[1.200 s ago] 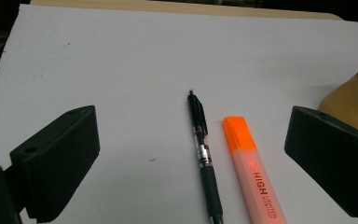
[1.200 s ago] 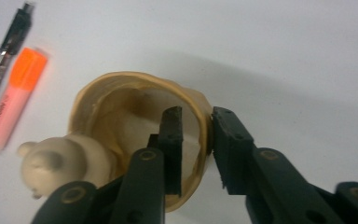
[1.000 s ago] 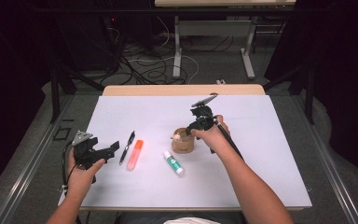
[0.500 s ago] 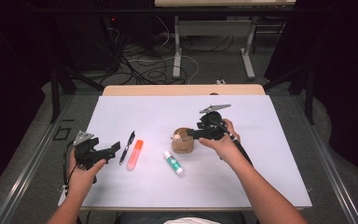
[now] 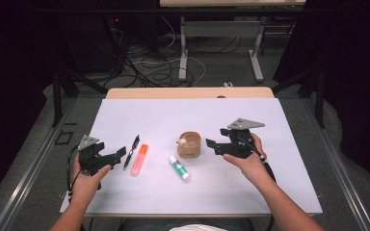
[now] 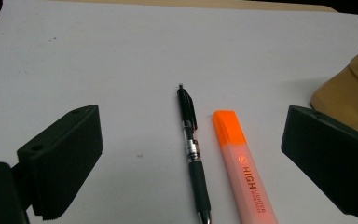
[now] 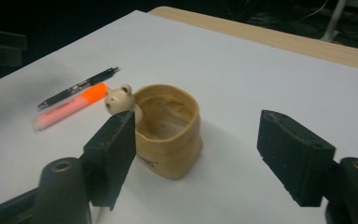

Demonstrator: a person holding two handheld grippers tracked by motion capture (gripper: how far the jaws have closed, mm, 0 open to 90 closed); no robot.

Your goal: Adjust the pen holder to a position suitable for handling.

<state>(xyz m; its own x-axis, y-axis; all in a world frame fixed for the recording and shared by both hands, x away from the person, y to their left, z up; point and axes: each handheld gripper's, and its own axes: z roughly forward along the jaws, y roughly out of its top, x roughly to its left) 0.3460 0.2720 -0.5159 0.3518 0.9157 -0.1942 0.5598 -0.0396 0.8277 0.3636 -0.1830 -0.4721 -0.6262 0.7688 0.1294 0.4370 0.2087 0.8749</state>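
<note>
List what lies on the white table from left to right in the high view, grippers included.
Left gripper → black pen → orange highlighter → glue stick → tan cup → right gripper.

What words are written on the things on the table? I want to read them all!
"HIGH", in big white letters on the orange highlighter pen.
Smaller white word beside it starting "LIGHTER": the rest is too blurred to read.
Small dark print low on the tan soft cup: too small to read.
Label on the white glue stick with green cap: too small to read.
</note>
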